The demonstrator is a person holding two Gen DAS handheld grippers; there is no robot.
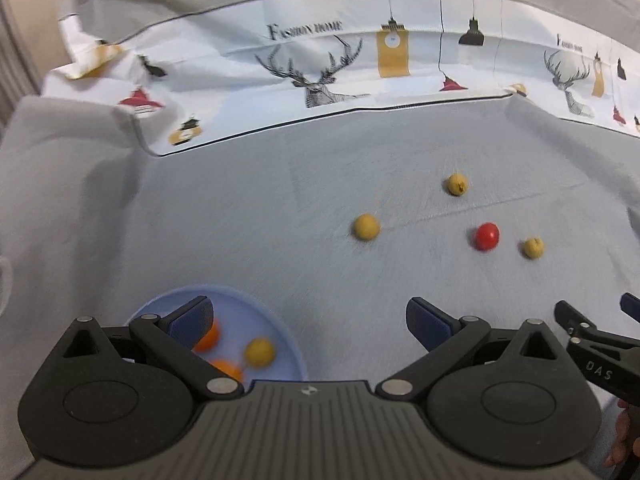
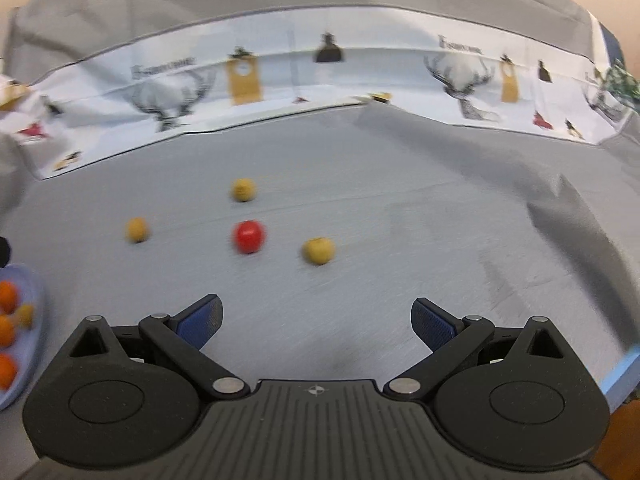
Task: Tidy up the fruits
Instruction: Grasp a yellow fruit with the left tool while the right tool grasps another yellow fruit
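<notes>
Four small round fruits lie loose and apart from one another on the grey cloth-covered tabletop (image 2: 400, 240): one glossy red ball-shaped fruit (image 2: 248, 237) and three dull yellow round fruits. In the right wrist view the red one sits in the middle of the group, with a yellow fruit behind it (image 2: 243, 190), another to its left (image 2: 137, 230) and a third to its right and slightly nearer (image 2: 318, 251). All are a little blurred. In the left wrist view the yellow fruit farthest back shows a dark stem mark (image 1: 457, 184).

The pale blue round plastic bowl (image 1: 280, 336) shows most fully in the left wrist view, directly under the left gripper (image 1: 308, 320); it holds orange round fruits (image 1: 208, 338) and one more yellow fruit (image 1: 260, 353), which looks as if it touches an orange one. The right wrist view catches only the bowl's edge at far left, with orange fruits inside.

The left gripper's blue-padded fingers (image 1: 192, 318) stand wide apart and hold nothing, one of them over the bowl. The right gripper (image 2: 316, 320) also has its fingers spread wide and empty, above bare cloth nearer than the loose fruits. Only the left wrist view shows the other gripper at its right edge.

A white printed cloth with deer heads and lamps (image 1: 320, 76) runs along the back of the tabletop in both views.
</notes>
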